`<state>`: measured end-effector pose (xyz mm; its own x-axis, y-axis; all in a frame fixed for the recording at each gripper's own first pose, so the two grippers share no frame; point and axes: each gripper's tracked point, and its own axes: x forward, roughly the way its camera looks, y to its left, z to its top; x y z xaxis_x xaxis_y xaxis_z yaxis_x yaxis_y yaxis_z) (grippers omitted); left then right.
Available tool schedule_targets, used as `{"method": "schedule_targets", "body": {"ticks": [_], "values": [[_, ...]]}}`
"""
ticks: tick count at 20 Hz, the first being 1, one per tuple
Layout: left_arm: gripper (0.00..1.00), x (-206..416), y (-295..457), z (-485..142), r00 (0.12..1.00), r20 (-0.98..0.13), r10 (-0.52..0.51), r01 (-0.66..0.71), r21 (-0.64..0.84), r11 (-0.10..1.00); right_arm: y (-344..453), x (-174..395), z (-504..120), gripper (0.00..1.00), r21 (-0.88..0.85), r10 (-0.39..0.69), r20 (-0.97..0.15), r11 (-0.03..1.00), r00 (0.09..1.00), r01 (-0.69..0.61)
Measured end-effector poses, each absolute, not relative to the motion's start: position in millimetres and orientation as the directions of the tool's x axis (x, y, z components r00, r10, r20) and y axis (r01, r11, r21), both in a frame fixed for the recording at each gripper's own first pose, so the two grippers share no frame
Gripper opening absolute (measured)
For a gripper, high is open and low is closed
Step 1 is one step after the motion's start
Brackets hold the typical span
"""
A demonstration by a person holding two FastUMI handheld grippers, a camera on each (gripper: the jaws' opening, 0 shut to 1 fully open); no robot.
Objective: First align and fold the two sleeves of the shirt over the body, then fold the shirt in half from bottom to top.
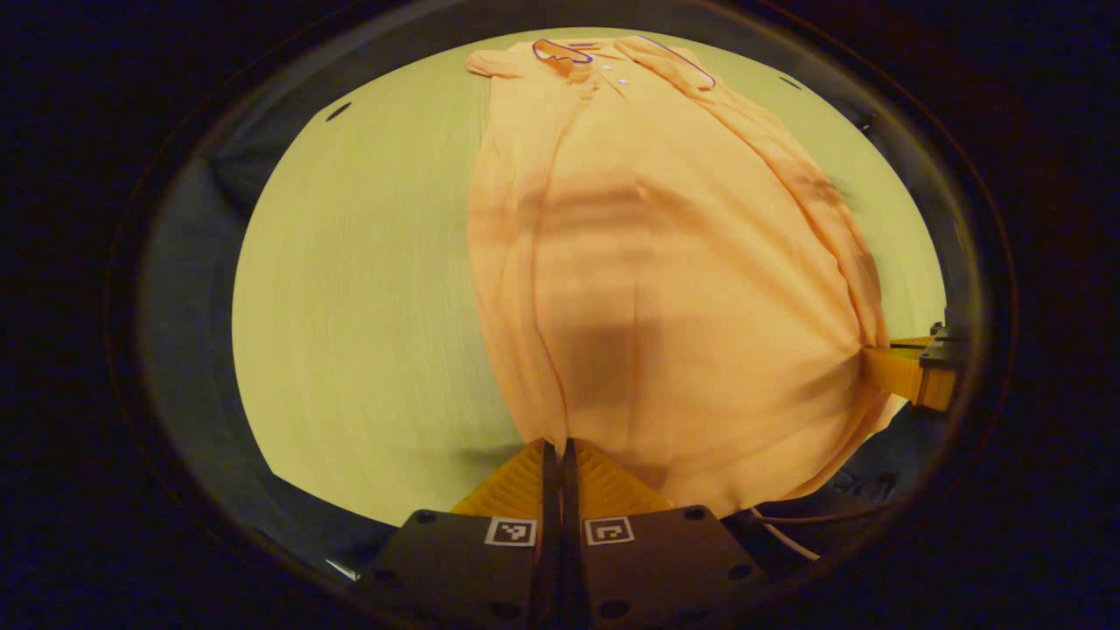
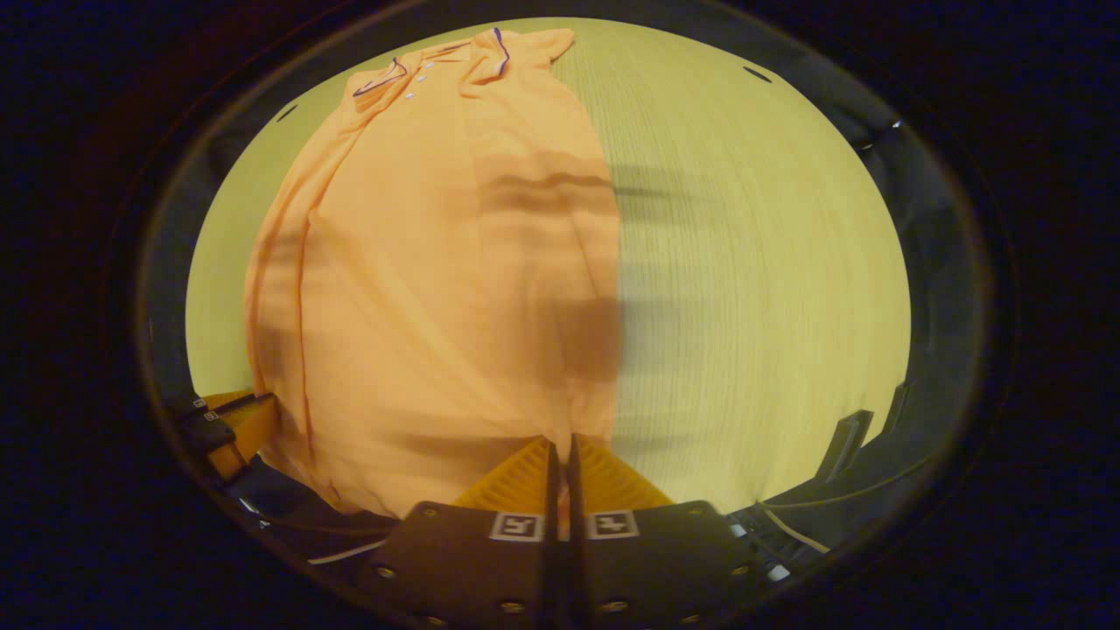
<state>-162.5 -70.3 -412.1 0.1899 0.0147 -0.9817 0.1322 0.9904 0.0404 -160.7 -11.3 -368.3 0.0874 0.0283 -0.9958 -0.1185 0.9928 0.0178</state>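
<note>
An orange polo shirt (image 1: 665, 262) lies flat and lengthwise on the yellow-green table (image 1: 350, 306), its collar (image 1: 560, 52) at the far end and both sides folded in over the body. In the left gripper view my left gripper (image 1: 557, 451) is shut on the near hem's left corner. The right gripper (image 1: 910, 372) pinches the hem's other corner at the right edge. In the right gripper view the shirt (image 2: 420, 289) fills the left half. There my right gripper (image 2: 562, 451) is shut on the hem, and the left gripper (image 2: 232, 420) holds the far-left corner.
The table's near edge runs just under both grippers, with dark floor beyond it. Thin cables (image 1: 787, 534) (image 2: 787, 525) trail by that edge. A dark bracket (image 2: 844, 442) stands at the table's near right corner. Bare tabletop (image 2: 761, 262) lies beside the shirt.
</note>
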Motion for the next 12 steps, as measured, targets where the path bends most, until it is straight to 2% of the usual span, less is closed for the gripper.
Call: {"method": "schedule_targets", "body": {"ticks": [4, 12], "values": [[0.06, -158.9, -70.5, -408.5, 0.205, -0.979, 0.001, 0.122, 0.027, 0.992, -10.8, -159.0, -374.7, 0.00, 0.015, 0.028, -0.995, 0.991, 0.100, -0.130], [0.06, -130.9, -61.3, -389.6, 0.267, -0.963, -0.029, 0.060, -0.013, 0.998, 8.2, -131.5, -342.8, 0.00, 0.107, 0.121, -0.981, 0.990, 0.149, -0.097]]}}
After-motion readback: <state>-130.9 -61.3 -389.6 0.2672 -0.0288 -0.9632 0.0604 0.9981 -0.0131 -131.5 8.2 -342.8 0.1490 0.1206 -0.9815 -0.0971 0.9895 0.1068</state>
